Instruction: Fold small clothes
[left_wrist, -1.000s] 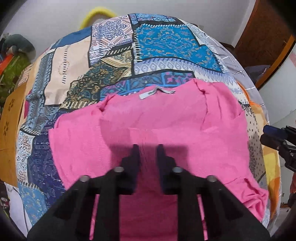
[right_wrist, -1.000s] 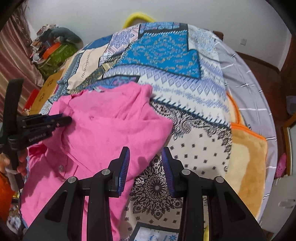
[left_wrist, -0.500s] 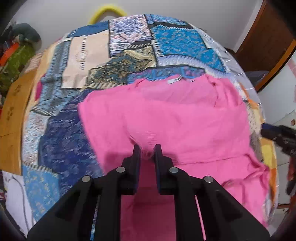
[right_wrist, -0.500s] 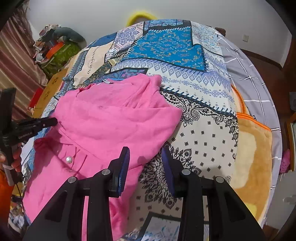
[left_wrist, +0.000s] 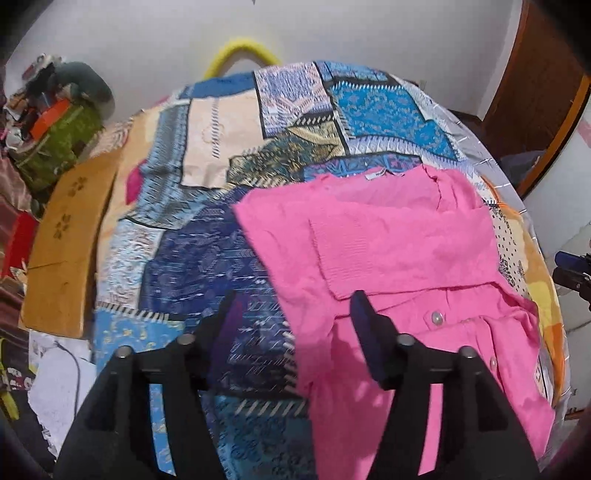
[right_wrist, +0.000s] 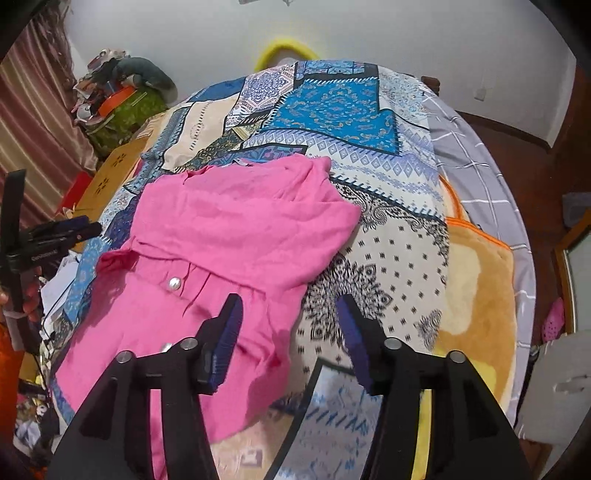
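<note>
- Pink shirt (left_wrist: 391, 258) lies on the bed, spread over the patchwork bedspread (left_wrist: 221, 258), with its upper part doubled over the lower part so that a folded edge runs across it.
- Below that edge a row of pale buttons (right_wrist: 173, 283) shows on the lower layer.
- A small white label (left_wrist: 375, 172) sits at the far edge of the shirt, toward the wall.
- Left gripper (left_wrist: 295, 314) hangs above the near left edge of the shirt; its fingers have just been opening and now stand apart, gripping nothing. The left finger is over bare bedspread, the right finger (left_wrist: 365, 332) over pink cloth.
- Right gripper (right_wrist: 288, 321) hangs above the near right edge of the shirt; its fingers too have just been opening and are released, holding nothing. One blue pad (right_wrist: 229, 332) is over the shirt, the other over the black-and-white patterned patch.
- In the right wrist view the left gripper appears at the far left, held by a hand (right_wrist: 29, 295).
- An orange blanket (right_wrist: 476, 288) lies on the bed to the right of the shirt, apart from it.
- A yellow ring (right_wrist: 282, 48) stands against the white wall behind the bed.
</note>
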